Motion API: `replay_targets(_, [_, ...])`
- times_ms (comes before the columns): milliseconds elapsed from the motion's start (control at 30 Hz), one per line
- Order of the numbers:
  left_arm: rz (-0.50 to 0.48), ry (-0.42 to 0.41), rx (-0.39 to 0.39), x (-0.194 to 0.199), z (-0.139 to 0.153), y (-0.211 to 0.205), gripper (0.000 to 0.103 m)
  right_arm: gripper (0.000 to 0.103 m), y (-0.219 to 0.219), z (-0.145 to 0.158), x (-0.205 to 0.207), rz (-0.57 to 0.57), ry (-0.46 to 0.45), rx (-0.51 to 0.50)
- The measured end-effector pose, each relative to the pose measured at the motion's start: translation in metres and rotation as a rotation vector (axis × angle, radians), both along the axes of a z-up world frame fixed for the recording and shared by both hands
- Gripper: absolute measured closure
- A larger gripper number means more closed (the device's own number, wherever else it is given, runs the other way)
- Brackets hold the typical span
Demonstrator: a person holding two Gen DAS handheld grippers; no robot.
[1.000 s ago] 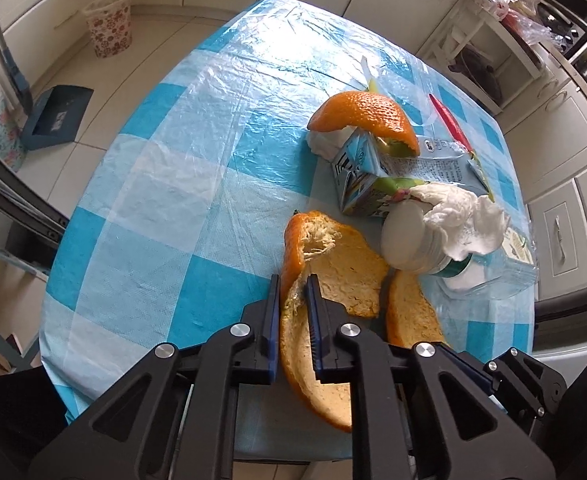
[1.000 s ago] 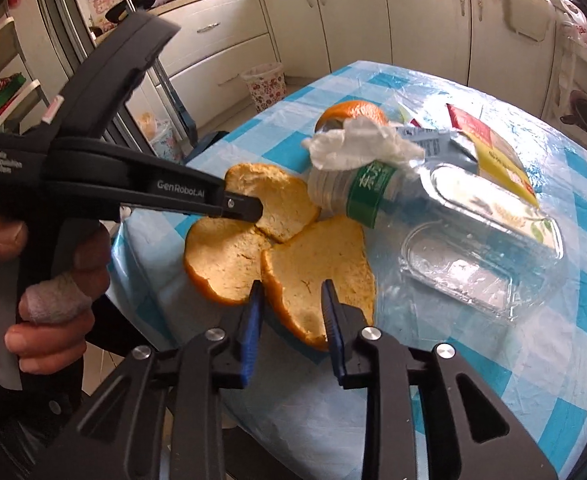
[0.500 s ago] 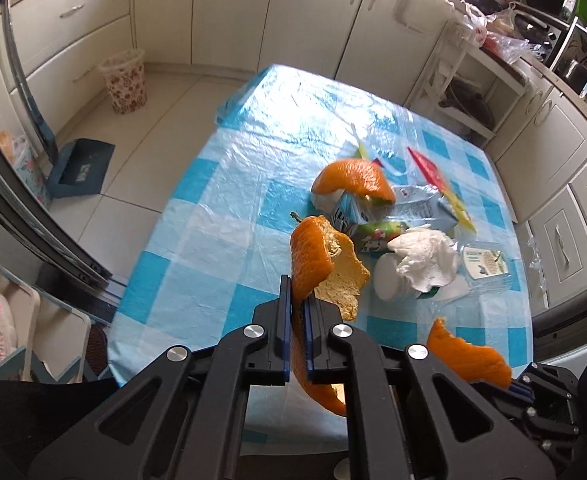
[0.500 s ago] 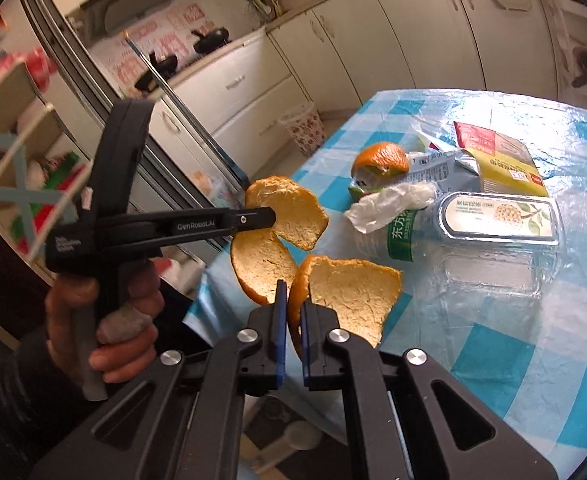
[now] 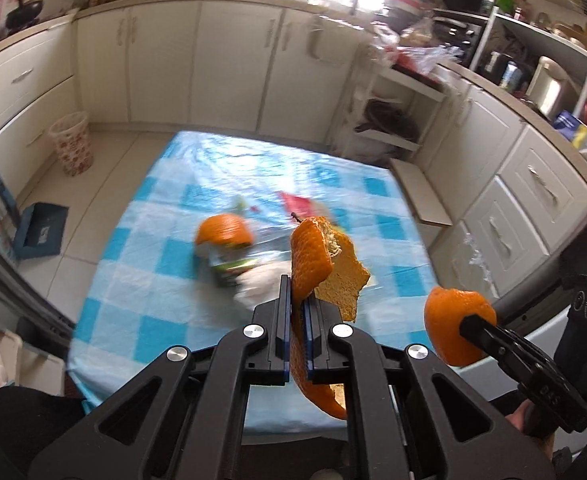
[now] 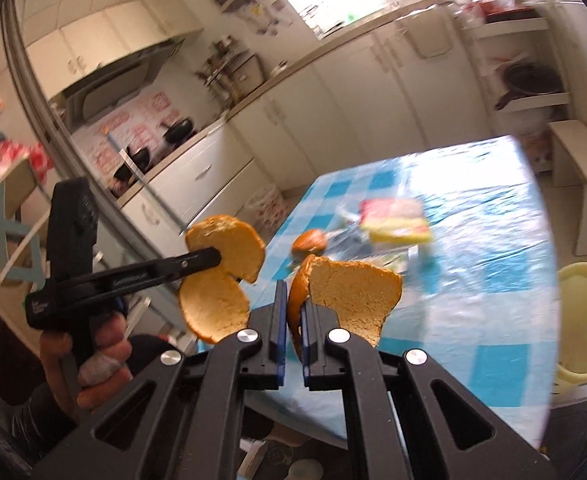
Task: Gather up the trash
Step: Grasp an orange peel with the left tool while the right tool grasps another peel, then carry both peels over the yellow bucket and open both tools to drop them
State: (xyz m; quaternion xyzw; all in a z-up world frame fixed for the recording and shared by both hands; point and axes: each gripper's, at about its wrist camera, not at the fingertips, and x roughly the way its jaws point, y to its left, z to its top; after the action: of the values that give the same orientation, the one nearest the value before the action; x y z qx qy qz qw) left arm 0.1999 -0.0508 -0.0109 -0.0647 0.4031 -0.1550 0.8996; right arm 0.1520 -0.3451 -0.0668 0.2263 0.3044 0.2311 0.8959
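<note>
My left gripper [image 5: 297,312] is shut on a large orange peel [image 5: 313,256] and holds it well above the table; it also shows in the right wrist view [image 6: 221,264]. My right gripper [image 6: 291,312] is shut on another orange peel [image 6: 349,292], seen in the left wrist view [image 5: 453,328] at the right. On the blue checked table [image 5: 153,272] lie a third peel [image 5: 223,230], a carton [image 5: 229,266], white tissue [image 5: 261,280] and a red and yellow packet [image 6: 397,220].
A patterned waste basket [image 5: 73,142] stands on the floor by the left cabinets. A pale yellow bucket [image 6: 581,320] sits on the floor right of the table. A blue dustpan [image 5: 41,232] lies left of the table. White cabinets line the walls.
Both grippers have risen high above the table, each carrying its orange peel. The right gripper closed on its peel about a second ago. The table items now look smaller and farther.
</note>
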Motion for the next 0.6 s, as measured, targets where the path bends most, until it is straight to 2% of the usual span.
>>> replay_targets(167, [-0.105, -0.019, -0.015, 0.003, 0.014, -0.077, 0.098, 0.096, -0.061, 0.0, -0.001, -0.143, 0.029, -0.009])
replay_targets(300, [-0.157, -0.006, -0.031, 0.013, 0.012, -0.142, 0.098, 0.096, -0.111, -0.009, 0.011, -0.258, 0.095, -0.009])
replay_targets(467, [-0.198, 0.046, -0.029, 0.032, -0.015, -0.218, 0.098, 0.096, -0.163, -0.039, 0.038, -0.351, 0.241, 0.05])
replay_targets(600, [-0.227, 0.086, 0.005, 0.048, -0.043, -0.275, 0.098, 0.095, -0.198, -0.08, 0.057, -0.376, 0.369, 0.118])
